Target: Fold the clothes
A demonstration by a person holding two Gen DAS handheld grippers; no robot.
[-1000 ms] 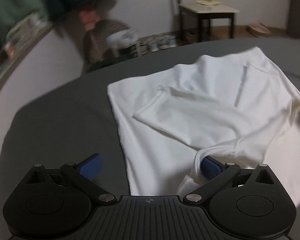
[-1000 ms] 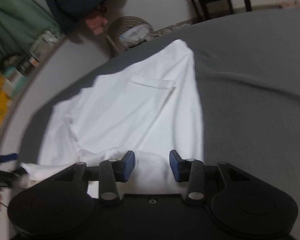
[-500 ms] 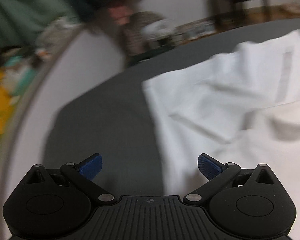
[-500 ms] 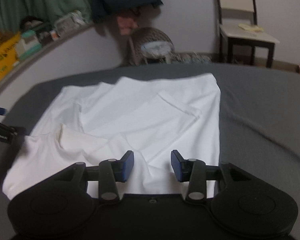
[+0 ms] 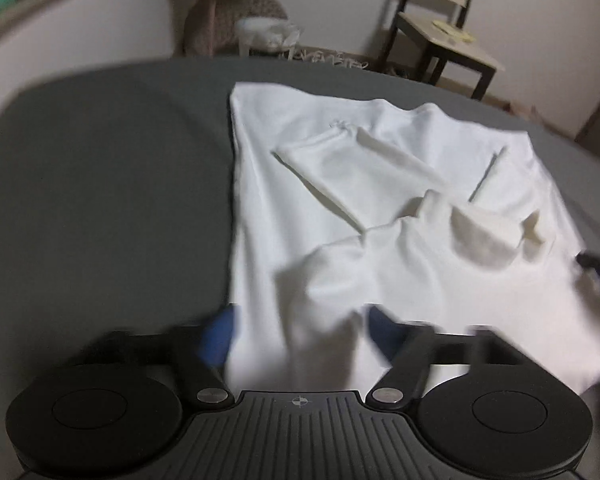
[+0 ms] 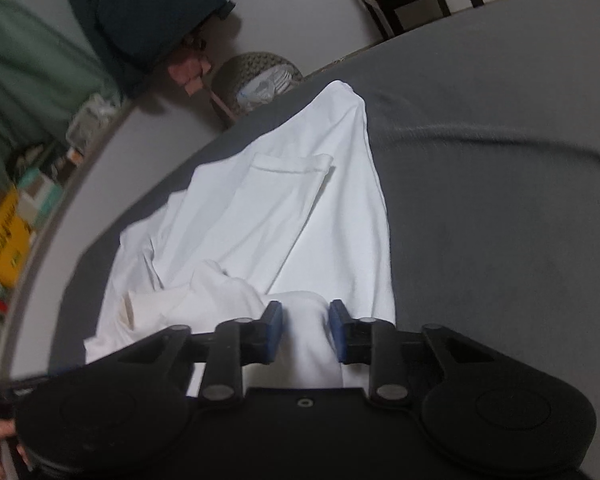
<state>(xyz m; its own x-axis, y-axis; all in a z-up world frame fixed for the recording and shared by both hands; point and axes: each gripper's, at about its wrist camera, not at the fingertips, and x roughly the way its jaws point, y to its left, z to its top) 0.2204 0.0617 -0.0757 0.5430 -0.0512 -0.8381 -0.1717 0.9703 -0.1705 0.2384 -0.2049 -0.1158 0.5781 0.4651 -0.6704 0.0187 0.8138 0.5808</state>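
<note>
Left wrist view: white T-shirt [image 5: 340, 216] on grey bedcover [image 5: 100, 184], both sleeves turned inward over the body, neck end rumpled nearest the cameras. Left gripper [image 5: 298, 330], half a second ago wide apart and swinging over bare cover beside the shirt's left edge, now sits over the near hem with its fingers blurred, drawn narrower and straddling a ridge of cloth; whether they pinch it cannot be told. Right gripper [image 6: 305, 330], previously hovering above the shirt, now has a raised fold between its narrow-set blue fingers [image 6: 274, 330], cloth touching both pads; a firm clamp cannot be confirmed. Judgement: both tools are taking the near end, so the lengthwise fold away from the cameras looks to be the step starting.
</note>
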